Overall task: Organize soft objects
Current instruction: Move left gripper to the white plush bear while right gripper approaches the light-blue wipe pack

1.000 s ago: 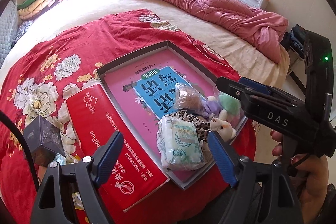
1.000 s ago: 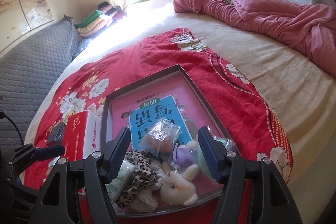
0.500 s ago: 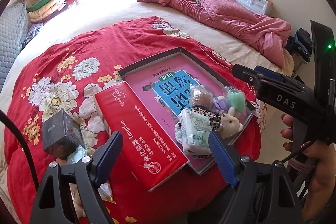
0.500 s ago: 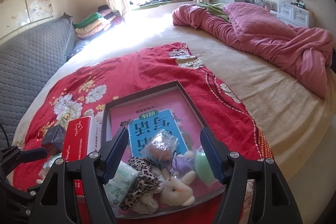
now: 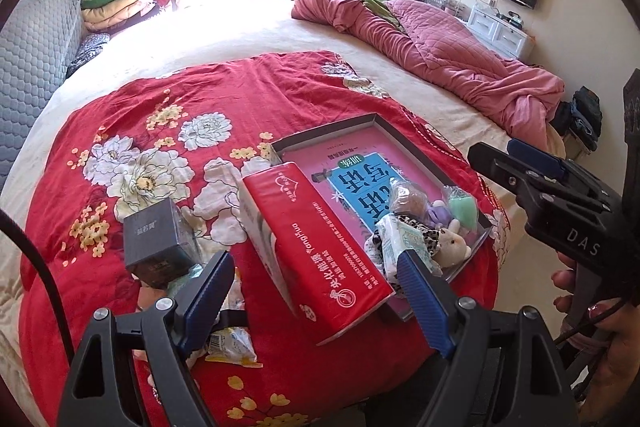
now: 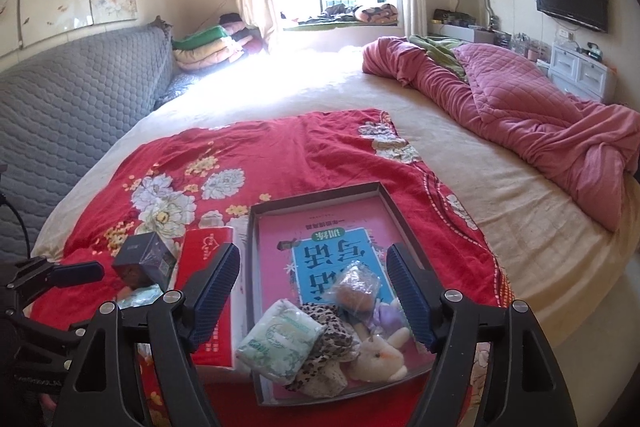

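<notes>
Here the soft objects are mostly gathered in the near end of the shallow tray (image 6: 316, 195), which is my landmark on the red flowered cover (image 5: 208, 95). Inside the tray lie a white tissue pack (image 6: 280, 341), a leopard-print cloth (image 6: 330, 339), a small plush rabbit (image 6: 380, 357), a clear bag with something brown (image 6: 354, 287), a purple toy (image 6: 386, 317) and a green soft thing (image 5: 463, 207). They sit on a pink and blue book cover (image 6: 324, 259) that fills the tray floor; probably the tray serves as the collecting place.

Just left of the tray lies a long red tissue box (image 5: 320, 247), with its edge against the tray wall. Further left of the tray is a dark cube box (image 5: 154, 241), and near it a yellow-white packet (image 5: 230, 345) lies loose on the cover, so I judge the work is not finished.

The right gripper (image 6: 316, 295) hovers above the near end of the tray, fingers spread wide and holding nothing. The left gripper (image 5: 316, 303) hangs over the red tissue box, also released and empty. It seems both hands stay back to choose the next soft item, likely the loose packet left of the tray.
</notes>
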